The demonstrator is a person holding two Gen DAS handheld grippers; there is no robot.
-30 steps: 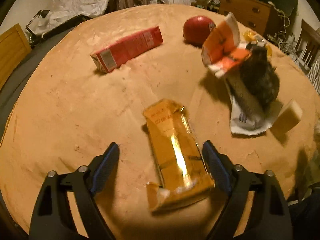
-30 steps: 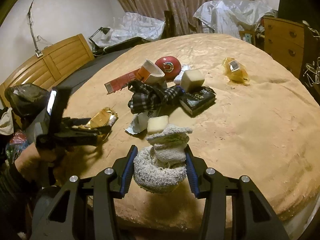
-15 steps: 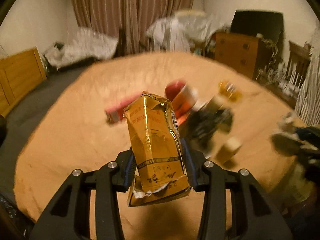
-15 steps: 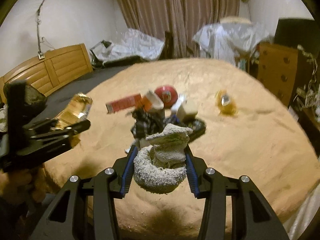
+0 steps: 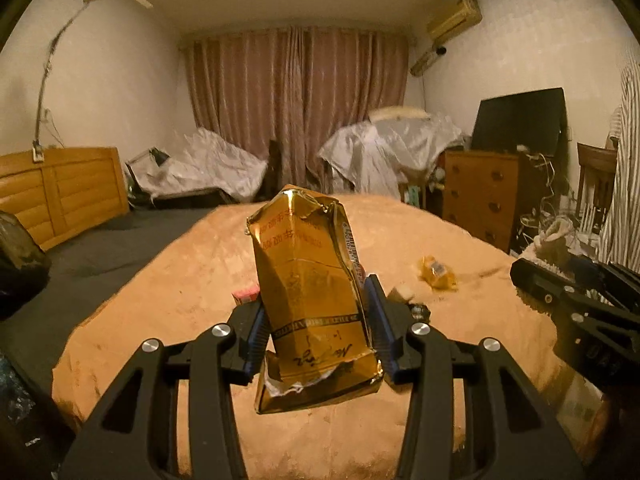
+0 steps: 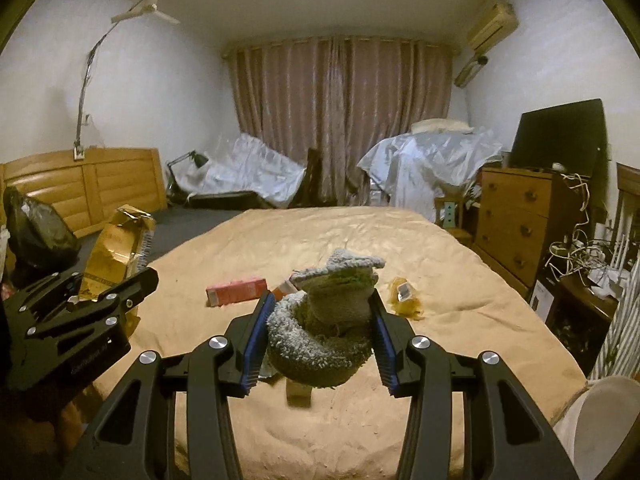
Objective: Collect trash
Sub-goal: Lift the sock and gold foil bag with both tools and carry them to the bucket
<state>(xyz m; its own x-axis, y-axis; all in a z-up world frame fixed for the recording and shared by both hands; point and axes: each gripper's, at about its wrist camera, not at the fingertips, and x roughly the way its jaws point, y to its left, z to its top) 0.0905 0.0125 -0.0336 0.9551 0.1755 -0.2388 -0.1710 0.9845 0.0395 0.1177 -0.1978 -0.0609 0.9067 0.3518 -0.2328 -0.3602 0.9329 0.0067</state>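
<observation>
We've got the left gripper [image 5: 318, 326] clamped on a crumpled gold packet [image 5: 310, 288], held upright & clear above the orange blanket [image 5: 168, 288]. Our right gripper [image 6: 320, 328] is closed round a rolled grey sock [image 6: 320, 332], also lifted off the bed. Still on the blanket: red carton [image 6: 236, 291] near centre, small yellow wrapper [image 6: 406, 296] to its right. Black bag [image 6: 36, 232] sits far left, by the wooden headboard [image 6: 100, 184].

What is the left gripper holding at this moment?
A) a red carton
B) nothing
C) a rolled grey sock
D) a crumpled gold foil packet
D: the left gripper is clamped on the crumpled gold foil packet, held upright above the bed.
</observation>
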